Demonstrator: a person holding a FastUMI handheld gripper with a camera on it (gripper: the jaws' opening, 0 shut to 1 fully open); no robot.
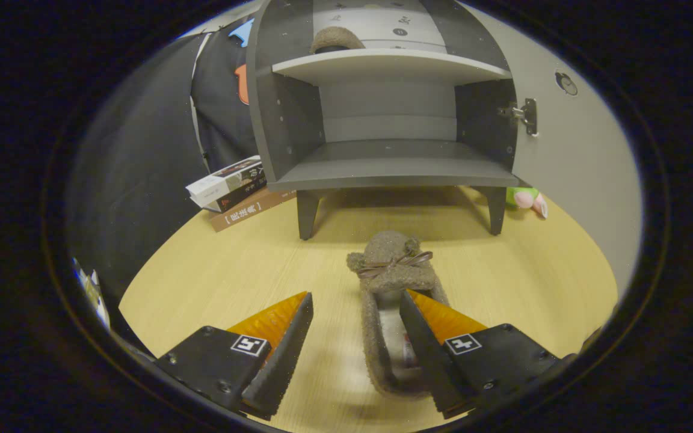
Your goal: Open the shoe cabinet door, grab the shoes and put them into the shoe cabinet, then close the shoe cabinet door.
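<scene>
A brown fuzzy slipper [390, 270] with a ribbon bow lies on the wooden table [232, 270], toe pointing toward the cabinet. My gripper [357, 302] is open; the slipper's left side wall sits between the fingers, and the right finger [428, 337] is over the slipper's opening. The left finger [280, 343] rests over bare table. Beyond stands the grey shoe cabinet [391, 171] on short legs, its door [569, 156] swung open to the right. A second brown slipper [337, 39] lies on the upper shelf. The lower shelf holds nothing.
Books [235, 191] are stacked left of the cabinet's legs. A green and pink plush toy [526, 198] lies behind the right leg, beside the door. Black cloth hangs at the left behind the cabinet.
</scene>
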